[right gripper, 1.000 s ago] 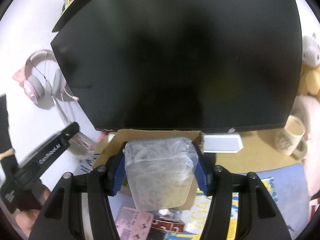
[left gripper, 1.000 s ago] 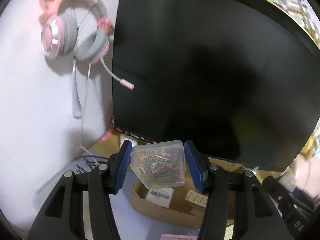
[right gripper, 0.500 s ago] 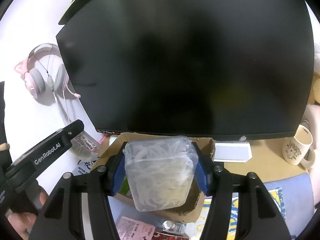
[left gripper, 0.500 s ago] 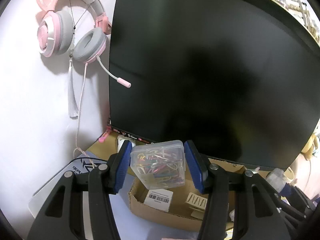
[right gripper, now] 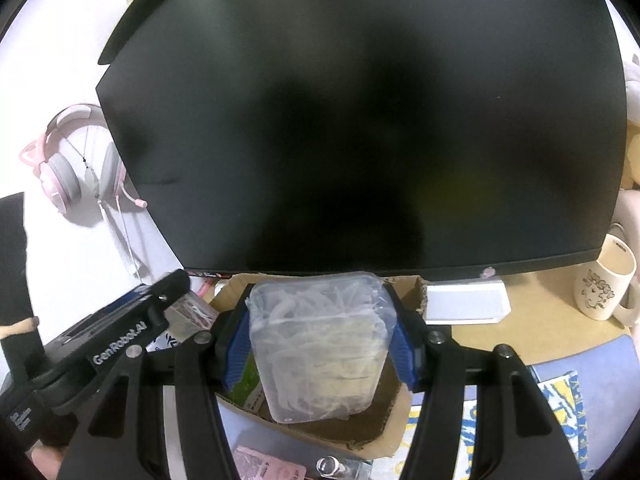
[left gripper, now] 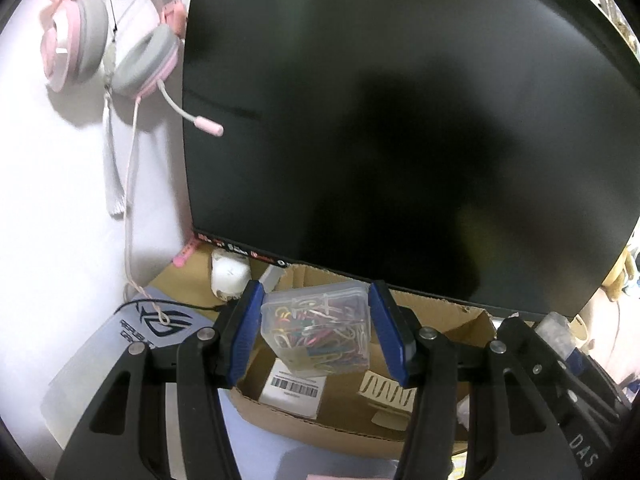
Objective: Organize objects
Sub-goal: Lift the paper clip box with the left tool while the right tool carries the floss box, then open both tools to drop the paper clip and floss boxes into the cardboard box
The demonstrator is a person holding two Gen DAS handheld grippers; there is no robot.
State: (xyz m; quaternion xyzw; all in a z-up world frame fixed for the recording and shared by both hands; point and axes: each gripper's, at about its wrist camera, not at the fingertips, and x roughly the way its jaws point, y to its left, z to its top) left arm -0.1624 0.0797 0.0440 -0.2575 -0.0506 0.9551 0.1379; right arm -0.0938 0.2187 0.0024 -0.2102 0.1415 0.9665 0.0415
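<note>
- Left gripper (left gripper: pixel 316 330), lower centre, is clamped on a clear plastic box of coloured paper clips (left gripper: pixel 316 330) above an open cardboard box (left gripper: pixel 436 320).
- Right gripper (right gripper: pixel 320 344), lower centre, is clamped on a clear plastic tub of white bands (right gripper: pixel 320 344).

1. A clear plastic box of coloured paper clips (left gripper: pixel 316 330), tilted, is clamped between the left tongs' blue pads, above an open cardboard box (left gripper: pixel 352 420).
2. A clear tub of pale rubber bands (right gripper: pixel 320 344) is clamped between the right tongs' pads, above the same box.

Both wrist views close, facing monitor (left gripper: pixel 400 120)
</note>
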